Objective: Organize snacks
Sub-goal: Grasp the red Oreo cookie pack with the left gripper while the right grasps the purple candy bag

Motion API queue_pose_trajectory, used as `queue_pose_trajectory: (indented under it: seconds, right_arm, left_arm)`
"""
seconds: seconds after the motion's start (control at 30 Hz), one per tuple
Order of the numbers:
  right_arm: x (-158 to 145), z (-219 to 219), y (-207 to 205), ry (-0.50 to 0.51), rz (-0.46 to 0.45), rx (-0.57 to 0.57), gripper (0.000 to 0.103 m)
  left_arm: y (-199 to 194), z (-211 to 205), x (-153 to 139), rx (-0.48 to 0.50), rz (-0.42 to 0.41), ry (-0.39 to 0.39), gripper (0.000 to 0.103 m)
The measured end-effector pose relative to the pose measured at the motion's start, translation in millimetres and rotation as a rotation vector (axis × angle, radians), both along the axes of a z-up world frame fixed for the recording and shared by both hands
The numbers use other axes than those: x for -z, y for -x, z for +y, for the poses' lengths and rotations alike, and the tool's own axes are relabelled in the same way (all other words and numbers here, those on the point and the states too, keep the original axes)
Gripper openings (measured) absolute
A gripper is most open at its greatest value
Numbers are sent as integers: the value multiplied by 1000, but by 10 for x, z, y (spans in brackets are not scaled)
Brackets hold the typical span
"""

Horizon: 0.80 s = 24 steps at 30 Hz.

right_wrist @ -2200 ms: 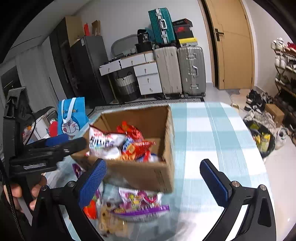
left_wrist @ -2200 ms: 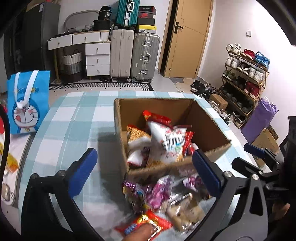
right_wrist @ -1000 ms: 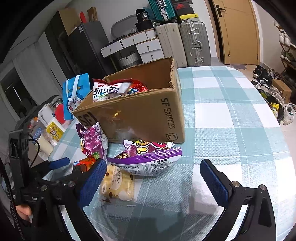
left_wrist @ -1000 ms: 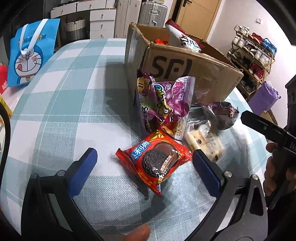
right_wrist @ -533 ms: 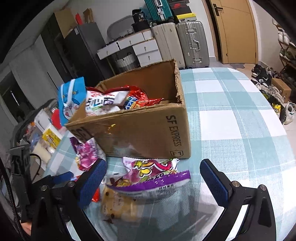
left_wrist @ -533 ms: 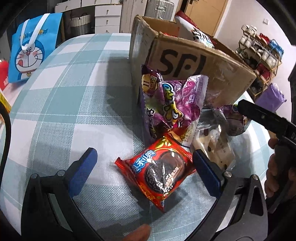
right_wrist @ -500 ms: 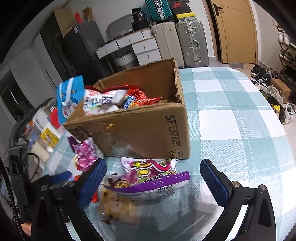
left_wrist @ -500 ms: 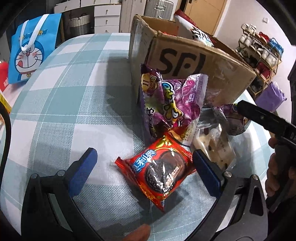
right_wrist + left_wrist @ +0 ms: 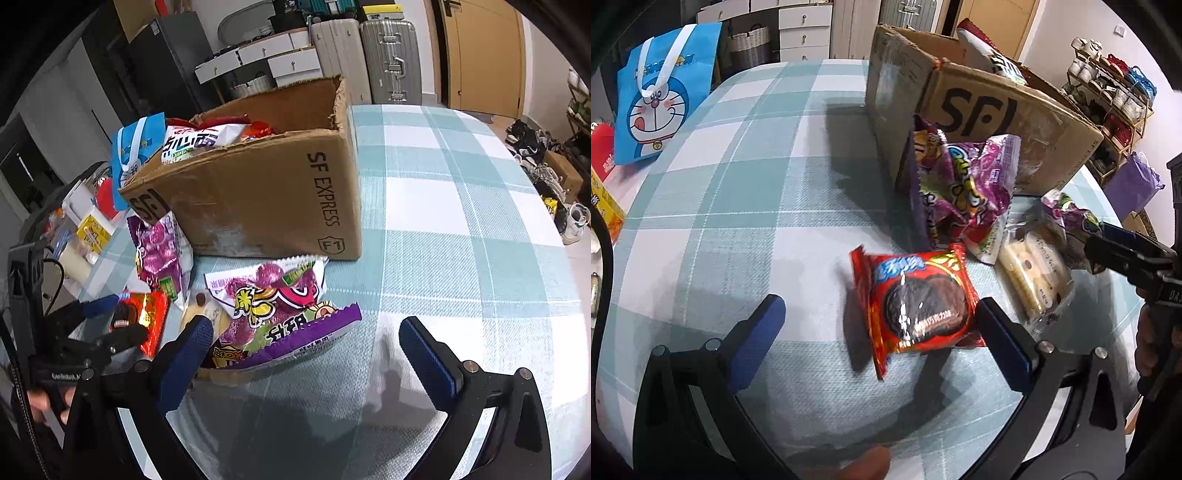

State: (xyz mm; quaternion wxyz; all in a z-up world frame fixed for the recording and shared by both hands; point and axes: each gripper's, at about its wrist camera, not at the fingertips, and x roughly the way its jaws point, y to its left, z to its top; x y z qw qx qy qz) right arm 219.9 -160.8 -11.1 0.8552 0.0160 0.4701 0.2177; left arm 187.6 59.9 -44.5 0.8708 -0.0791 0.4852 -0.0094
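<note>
A brown SF Express cardboard box (image 9: 1004, 107) (image 9: 266, 192) holds several snack bags on the checked tablecloth. In front of it lie a red chocolate-biscuit packet (image 9: 916, 299) (image 9: 142, 314), a purple candy bag (image 9: 964, 195) (image 9: 162, 254), a clear pack of pale biscuits (image 9: 1034, 277) and a second purple bag (image 9: 280, 306). My left gripper (image 9: 879, 321) is open, its right finger beside the red packet. My right gripper (image 9: 306, 332) is open over the near edge of the second purple bag, its left finger against the bag's left side.
A blue cartoon tote bag (image 9: 661, 92) stands at the table's left edge beside a yellow box (image 9: 92, 230). Suitcases (image 9: 388, 55), white drawers and a shoe rack (image 9: 1108, 85) line the room behind. Open checked tablecloth (image 9: 461, 221) spreads right of the box.
The left gripper has dropped closer to the red biscuit packet, which now sits by its right finger. The right gripper has moved in low over the second purple bag.
</note>
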Motion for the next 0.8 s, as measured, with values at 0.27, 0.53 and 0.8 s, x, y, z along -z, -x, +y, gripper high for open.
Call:
queue_pose_trajectory:
  seconds: [0.27, 0.53, 0.8]
  right_arm:
    - [42, 116, 43, 39, -14, -54, 102]
    - [54, 99, -55, -12, -3, -45, 96]
    - [61, 117, -37, -55, 1, -95, 79]
  left_arm:
    - [31, 51, -35, 0, -7, 49, 102]
    - [-47, -91, -9, -9, 2, 16, 102]
    - [-60, -146, -4, 13, 3, -6, 92]
